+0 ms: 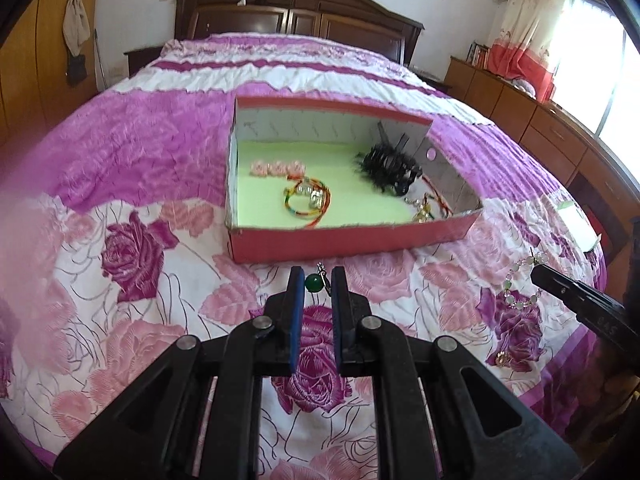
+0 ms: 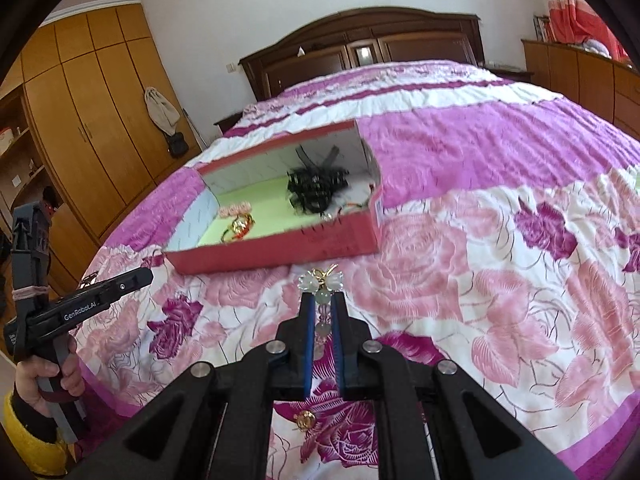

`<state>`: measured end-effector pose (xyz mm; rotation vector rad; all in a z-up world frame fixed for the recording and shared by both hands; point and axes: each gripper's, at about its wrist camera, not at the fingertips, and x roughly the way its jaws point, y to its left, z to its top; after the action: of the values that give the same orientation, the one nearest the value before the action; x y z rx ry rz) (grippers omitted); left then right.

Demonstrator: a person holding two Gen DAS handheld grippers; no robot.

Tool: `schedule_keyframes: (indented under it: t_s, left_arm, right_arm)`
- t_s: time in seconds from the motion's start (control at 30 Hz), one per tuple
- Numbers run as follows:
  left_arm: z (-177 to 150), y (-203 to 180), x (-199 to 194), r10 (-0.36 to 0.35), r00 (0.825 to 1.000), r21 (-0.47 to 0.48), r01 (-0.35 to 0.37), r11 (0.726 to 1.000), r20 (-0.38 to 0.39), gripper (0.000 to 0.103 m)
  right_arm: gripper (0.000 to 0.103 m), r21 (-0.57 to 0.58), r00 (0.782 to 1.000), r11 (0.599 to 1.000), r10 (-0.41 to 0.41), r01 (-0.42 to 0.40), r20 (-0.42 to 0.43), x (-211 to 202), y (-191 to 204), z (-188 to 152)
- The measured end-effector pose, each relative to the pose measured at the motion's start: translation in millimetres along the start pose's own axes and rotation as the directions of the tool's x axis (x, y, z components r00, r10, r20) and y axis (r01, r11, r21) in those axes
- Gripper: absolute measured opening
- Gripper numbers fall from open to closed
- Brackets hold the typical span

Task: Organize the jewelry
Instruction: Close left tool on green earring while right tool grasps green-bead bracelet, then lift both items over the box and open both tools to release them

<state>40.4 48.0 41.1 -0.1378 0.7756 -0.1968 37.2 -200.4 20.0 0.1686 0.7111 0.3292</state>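
Jaws gripping green earring [image 1: 312,282], box [image 1: 340,240] rim ahead

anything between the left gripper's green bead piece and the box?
Nothing visible. Left gripper holds the green bead piece just short of the red box; only the box's low near wall lies ahead, with bare bedspread between.

Both wrist views look low across the bed [image 1: 120,152] toward the box [image 1: 340,240].

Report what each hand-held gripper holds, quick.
Left hand-held gripper: closed on a green bead earring.
Right hand-held gripper: closed on a pale bead bracelet.
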Motion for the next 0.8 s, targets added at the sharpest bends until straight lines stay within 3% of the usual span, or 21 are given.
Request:
schedule_keyframes:
  t_s: [0.4, 0.8]
  left_arm:
    - [21, -18, -16, 0.02, 0.989, 0.049, -0.028, 0.998, 0.149, 0.005]
    - [44, -26, -22, 0.059, 0.951, 0.082, -0.088, 0.993, 0.303, 0.005]
  right_arm:
    - [0.009, -0.06, 0.994, 0.998, 0.027, -0.021, 0.104, -7, 20, 23]
    - [0.009, -0.117, 0.971, 0.993, 0.063, -0.037, 0.229, -2, 52, 57]
